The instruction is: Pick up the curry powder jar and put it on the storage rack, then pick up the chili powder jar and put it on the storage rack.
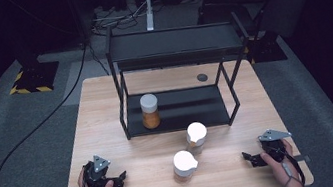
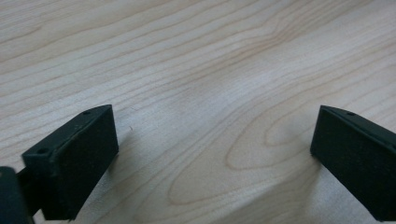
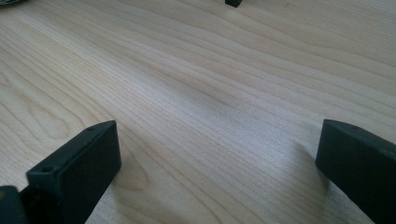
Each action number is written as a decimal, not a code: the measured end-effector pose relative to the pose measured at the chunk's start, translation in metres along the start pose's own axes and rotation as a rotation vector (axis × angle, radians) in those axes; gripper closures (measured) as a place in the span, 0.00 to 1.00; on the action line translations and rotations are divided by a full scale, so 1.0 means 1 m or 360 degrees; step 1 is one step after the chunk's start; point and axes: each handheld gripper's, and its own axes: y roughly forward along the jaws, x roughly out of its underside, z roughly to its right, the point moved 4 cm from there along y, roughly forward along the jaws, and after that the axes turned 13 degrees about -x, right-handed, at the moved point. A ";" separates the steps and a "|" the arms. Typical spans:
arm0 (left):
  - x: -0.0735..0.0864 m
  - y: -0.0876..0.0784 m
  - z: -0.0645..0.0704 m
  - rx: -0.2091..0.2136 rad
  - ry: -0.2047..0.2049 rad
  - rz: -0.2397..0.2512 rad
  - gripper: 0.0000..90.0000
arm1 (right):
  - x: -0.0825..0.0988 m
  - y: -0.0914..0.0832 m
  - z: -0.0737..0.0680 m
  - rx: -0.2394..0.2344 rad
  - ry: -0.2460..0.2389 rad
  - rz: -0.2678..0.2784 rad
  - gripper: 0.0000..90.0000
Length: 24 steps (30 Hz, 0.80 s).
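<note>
Both grippers rest low on the table, well apart, at its near corners. The left gripper has its jaws spread wide — only bare wood between them. The right gripper is also spread, holding nothing. Between them stand two jars with white lids; a third jar stands on the rack — lower shelf, left side.

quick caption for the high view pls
Both grippers, left and right, rest open on the wooden table; two white-lidded jars stand before a rack.
</note>
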 end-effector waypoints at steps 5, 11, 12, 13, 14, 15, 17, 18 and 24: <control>0.000 0.000 0.000 -0.0002 -0.0002 -0.0001 0.00 | 0.000 0.000 0.000 -0.0001 -0.0001 0.0000 0.00; 0.000 0.000 0.000 -0.0002 0.0000 -0.0001 0.00 | 0.000 0.000 0.000 -0.0012 0.0010 0.0000 0.01; 0.000 0.000 0.000 -0.0002 0.0000 -0.0001 0.00 | -0.001 -0.001 -0.001 -0.0029 0.0017 0.0000 0.02; 0.000 0.000 0.000 -0.0001 0.0001 -0.0001 0.00 | -0.002 -0.002 -0.002 -0.0044 0.0017 0.0016 0.02; 0.000 0.000 0.000 -0.0002 0.0000 0.0000 0.00 | -0.004 -0.004 -0.003 -0.0053 0.0015 0.0030 0.02; 0.000 0.000 0.000 -0.0002 0.0000 0.0000 0.00 | -0.005 -0.006 -0.005 -0.0056 0.0003 0.0043 0.02; 0.000 0.000 0.000 -0.0002 0.0001 -0.0001 0.00 | -0.010 -0.009 -0.008 -0.0066 -0.0020 0.0067 0.02; 0.000 0.000 0.000 -0.0002 -0.0001 0.0000 0.00 | -0.012 -0.011 -0.010 -0.0072 -0.0030 0.0076 0.02; 0.000 0.000 0.000 -0.0002 0.0000 0.0000 0.00 | -0.027 -0.019 -0.023 -0.0103 -0.0091 0.0119 0.02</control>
